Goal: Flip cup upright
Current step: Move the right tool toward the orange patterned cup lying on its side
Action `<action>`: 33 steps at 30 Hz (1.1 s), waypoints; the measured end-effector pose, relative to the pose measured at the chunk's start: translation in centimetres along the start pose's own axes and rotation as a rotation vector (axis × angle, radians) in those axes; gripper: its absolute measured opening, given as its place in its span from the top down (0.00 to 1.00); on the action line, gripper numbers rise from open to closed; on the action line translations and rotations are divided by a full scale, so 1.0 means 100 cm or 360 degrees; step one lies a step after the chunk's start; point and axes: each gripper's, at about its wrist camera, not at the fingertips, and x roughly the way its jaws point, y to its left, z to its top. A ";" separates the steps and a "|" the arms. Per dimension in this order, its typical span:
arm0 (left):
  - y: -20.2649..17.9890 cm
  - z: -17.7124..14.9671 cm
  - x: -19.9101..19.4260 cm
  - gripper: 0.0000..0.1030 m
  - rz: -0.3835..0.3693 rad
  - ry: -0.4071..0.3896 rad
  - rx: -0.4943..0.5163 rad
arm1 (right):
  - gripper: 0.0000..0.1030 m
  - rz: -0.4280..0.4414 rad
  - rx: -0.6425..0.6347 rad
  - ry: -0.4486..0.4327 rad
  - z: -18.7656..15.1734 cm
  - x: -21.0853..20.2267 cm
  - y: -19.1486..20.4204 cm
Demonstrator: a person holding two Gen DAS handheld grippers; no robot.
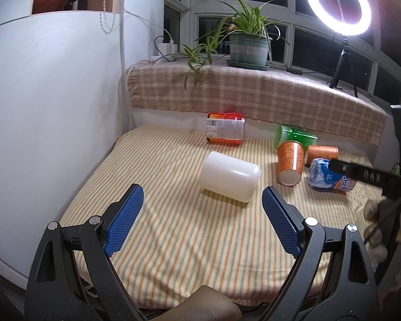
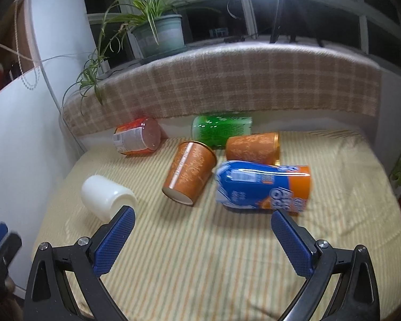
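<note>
Left wrist view hid part of the blue-and-orange cup [image 1: 326, 176] behind the right gripper [image 1: 361, 174], whose fingertips we could not make out there. In the right wrist view the left gripper [image 2: 0, 243] was blurred and cut off at the edge. The white cup [image 1: 230, 176] lay on its side on the striped bedcover [image 1: 173, 240], ahead of the left gripper [image 1: 203, 200], and we could not see its mouth. Both pairs of blue fingers [image 2: 115, 240] stood wide apart, gripping and touching nothing. Two orange cups [image 2: 191, 172], a green one [image 2: 222, 128] and a red one [image 2: 137, 137] also lay tipped over.
</note>
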 end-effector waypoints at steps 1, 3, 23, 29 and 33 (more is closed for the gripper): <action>0.003 -0.001 0.000 0.10 0.0009 0.0004 -0.0005 | 0.00 0.0013 0.0002 0.0015 0.004 0.005 0.001; 0.004 -0.002 0.001 0.10 0.0018 0.0010 -0.0011 | 0.00 0.0033 -0.0002 0.0049 0.015 0.016 0.004; 0.026 -0.003 0.004 0.10 0.0079 0.0027 -0.0093 | 0.09 0.0007 0.0096 0.0395 0.074 0.114 -0.003; 0.029 -0.002 0.002 0.10 0.0082 0.0019 -0.0107 | 0.11 0.0003 0.0075 0.0448 0.077 0.130 0.004; 0.029 -0.002 0.002 0.10 0.0081 0.0020 -0.0109 | 0.14 0.0006 0.0070 0.0484 0.076 0.138 0.008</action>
